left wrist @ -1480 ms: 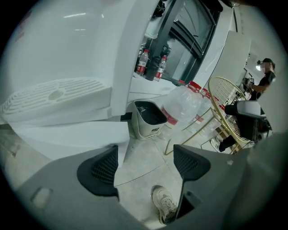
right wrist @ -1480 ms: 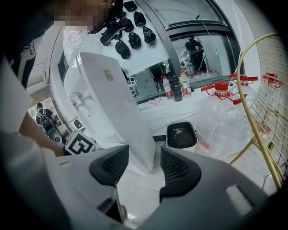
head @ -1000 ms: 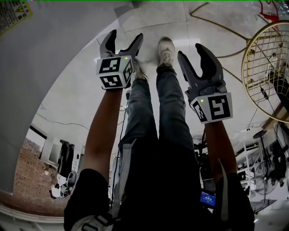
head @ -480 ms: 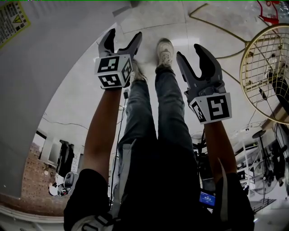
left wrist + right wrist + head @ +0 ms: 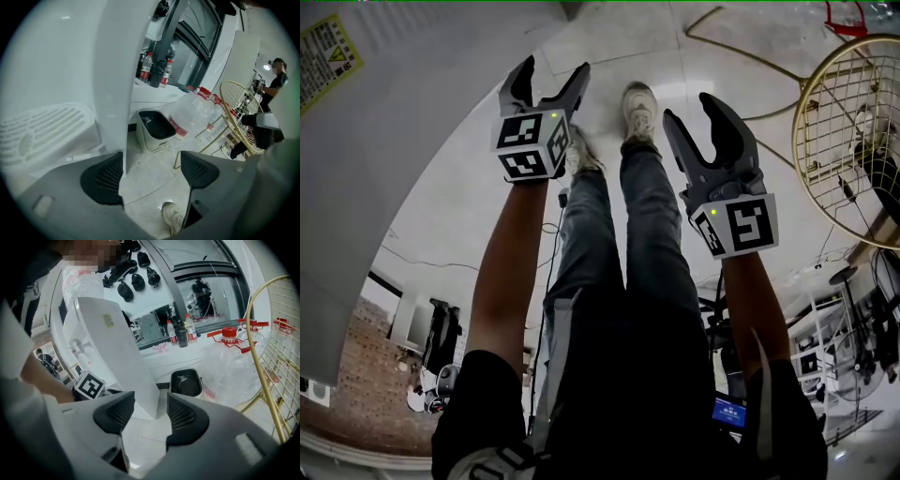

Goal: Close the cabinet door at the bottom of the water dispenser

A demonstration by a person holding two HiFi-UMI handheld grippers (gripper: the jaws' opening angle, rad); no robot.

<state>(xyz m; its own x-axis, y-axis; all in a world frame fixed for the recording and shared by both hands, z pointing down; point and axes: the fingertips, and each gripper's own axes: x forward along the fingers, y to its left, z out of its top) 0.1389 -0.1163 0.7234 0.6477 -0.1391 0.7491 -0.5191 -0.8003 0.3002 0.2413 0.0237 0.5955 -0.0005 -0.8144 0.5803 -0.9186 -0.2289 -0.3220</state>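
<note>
The tall white water dispenser [image 5: 384, 159] fills the head view from 9 to 11 o'clock, with a yellow warning label [image 5: 328, 58] near its top. I cannot pick out its bottom cabinet door for sure. In the left gripper view a white upright panel [image 5: 117, 84] rises just beyond the left pad, at 11 o'clock of the jaw gap, with a louvred white vent [image 5: 42, 133] at 9.

Such a door is likely a light, stiff, smooth hinged sheet, better pushed flat near its free edge than pinched. The left gripper [image 5: 553, 80] stands wide apart and the right gripper [image 5: 690, 111] about half apart, both empty.

Beyond the panel, at 12 to 1 o'clock, sit a white bin with black liner [image 5: 154, 127] and a clear water jug with red cap [image 5: 193, 112]. A gold wire rack [image 5: 853, 141] at 2 o'clock and the person's white shoe [image 5: 642, 105] at 12 crowd the floor.
</note>
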